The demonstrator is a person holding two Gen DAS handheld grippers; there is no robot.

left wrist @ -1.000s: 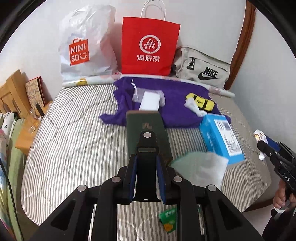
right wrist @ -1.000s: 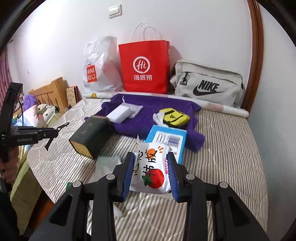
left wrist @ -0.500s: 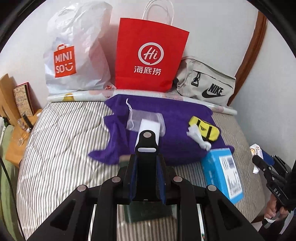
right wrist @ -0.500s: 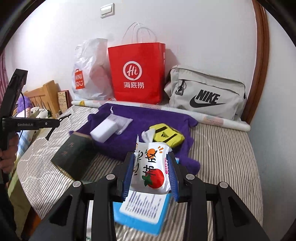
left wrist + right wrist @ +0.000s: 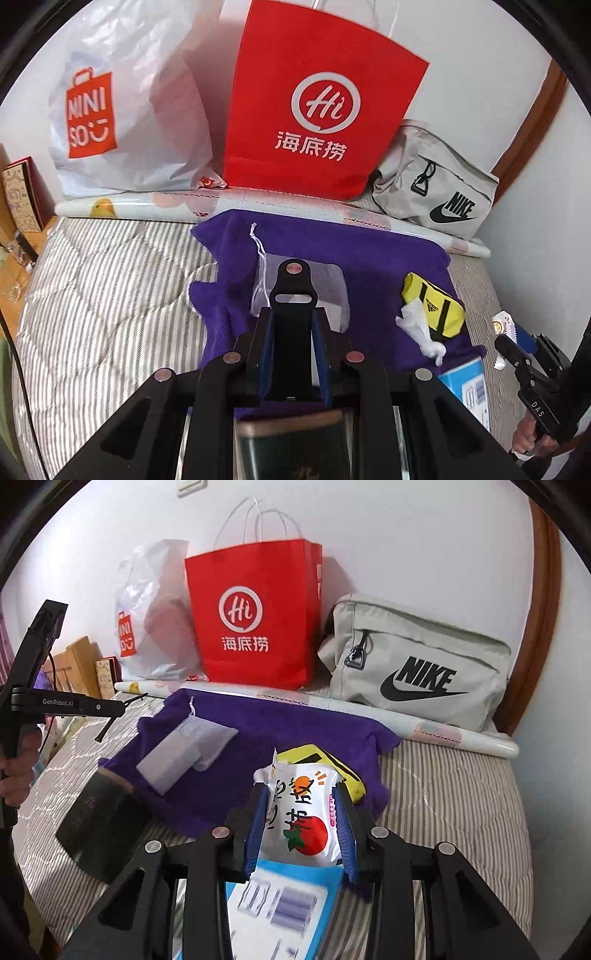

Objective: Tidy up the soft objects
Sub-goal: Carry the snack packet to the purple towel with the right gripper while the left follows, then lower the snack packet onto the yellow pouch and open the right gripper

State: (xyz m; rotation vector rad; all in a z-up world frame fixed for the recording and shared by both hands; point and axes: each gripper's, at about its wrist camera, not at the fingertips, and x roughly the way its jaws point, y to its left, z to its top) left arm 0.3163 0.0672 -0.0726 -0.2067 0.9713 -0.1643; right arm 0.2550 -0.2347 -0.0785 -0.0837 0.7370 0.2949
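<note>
My left gripper [image 5: 293, 325] is shut on a black strap-like object [image 5: 293, 332] and hovers over the purple cloth [image 5: 369, 251] on the striped bed, above a white box in a mesh pouch [image 5: 332, 284]. My right gripper [image 5: 301, 805] is shut on a white snack packet with a tomato print [image 5: 304, 812], held above a blue box [image 5: 280, 904] and in front of a yellow pouch [image 5: 306, 753]. The yellow pouch [image 5: 437, 306] and a white crumpled tissue [image 5: 421, 328] lie on the cloth's right part.
A red paper bag [image 5: 314, 107], a white Miniso bag [image 5: 110, 122] and a grey Nike bag [image 5: 436, 192] stand against the wall. A dark green book [image 5: 99, 827] lies on the bed at left. A rolled sheet [image 5: 406, 723] lies along the wall.
Both grippers have moved forward toward the wall, over the purple cloth. The book and blue box have slid under and behind them. Each grip stays shut on its object.
</note>
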